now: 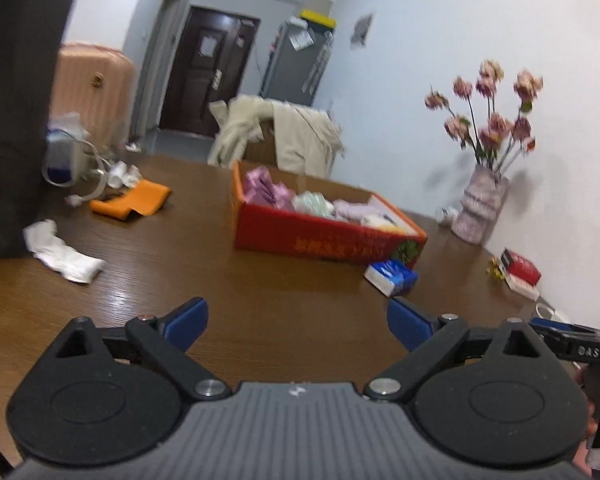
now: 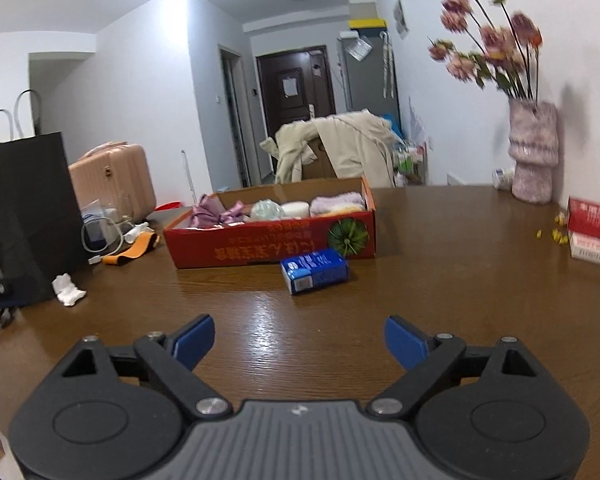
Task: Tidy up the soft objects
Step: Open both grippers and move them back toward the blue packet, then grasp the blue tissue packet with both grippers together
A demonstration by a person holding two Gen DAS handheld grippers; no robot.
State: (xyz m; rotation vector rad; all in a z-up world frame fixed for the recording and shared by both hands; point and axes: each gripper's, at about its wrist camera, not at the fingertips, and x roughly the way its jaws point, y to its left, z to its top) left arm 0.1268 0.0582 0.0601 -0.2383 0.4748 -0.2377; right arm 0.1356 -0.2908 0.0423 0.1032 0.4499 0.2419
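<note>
- My left tongs [image 1: 298,322] are spread wide with nothing between the blue pads, hanging over bare brown counter [image 1: 220,280].
- My right tongs [image 2: 300,340] are likewise released and empty, pointing at the same counter.
- The red box [image 2: 268,240] sits mid-counter ahead of both tongs; rolled soft pieces, pink, pale green, white and lilac, lie side by side inside it.
- A blue tissue pack [image 2: 314,270] lies just in front of the box, near its corner.
- A crumpled white cloth [image 1: 62,254] lies loose on the counter to the left, beside the black paper bag [image 2: 28,208], well apart from the box.
- A vase of pink flowers [image 1: 480,204] stands against the wall.
</note>
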